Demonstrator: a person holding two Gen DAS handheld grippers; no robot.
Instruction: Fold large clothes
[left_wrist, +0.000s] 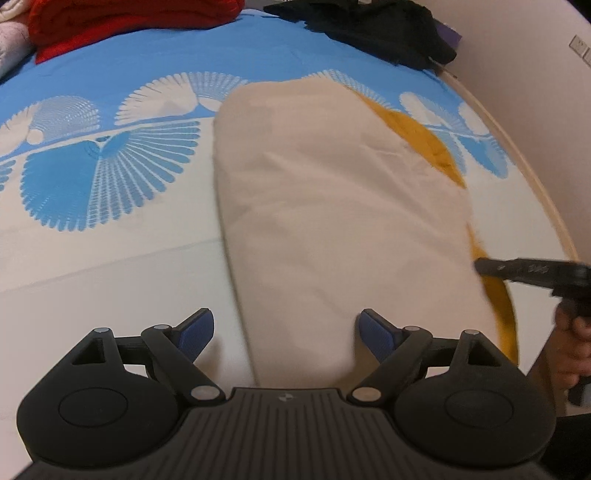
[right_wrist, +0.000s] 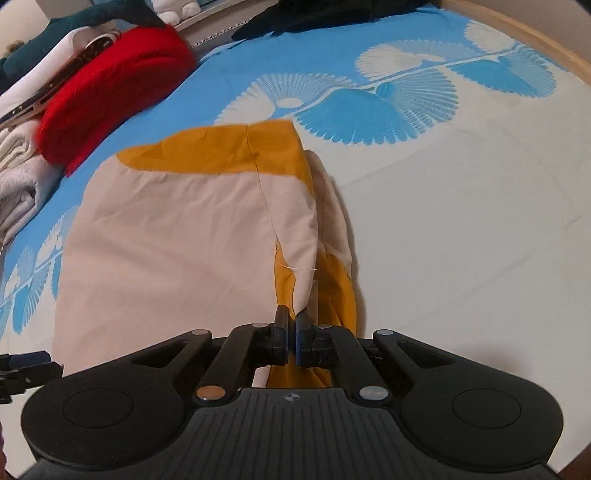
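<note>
A cream and mustard-yellow garment (left_wrist: 332, 206) lies partly folded on the bed; it also shows in the right wrist view (right_wrist: 177, 236). My left gripper (left_wrist: 284, 332) is open and empty, its jaws wide apart just above the garment's near edge. My right gripper (right_wrist: 291, 325) is shut on the garment's near right edge, where cream and yellow cloth meet. The right gripper also shows in the left wrist view (left_wrist: 480, 266) at the garment's right side.
The bed sheet (right_wrist: 443, 221) is blue and white with a fan pattern. A red folded garment (right_wrist: 110, 85) and pale folded clothes (right_wrist: 18, 177) lie at the left. Dark clothes (left_wrist: 369, 26) lie at the far end. A wooden bed edge (left_wrist: 535, 192) runs on the right.
</note>
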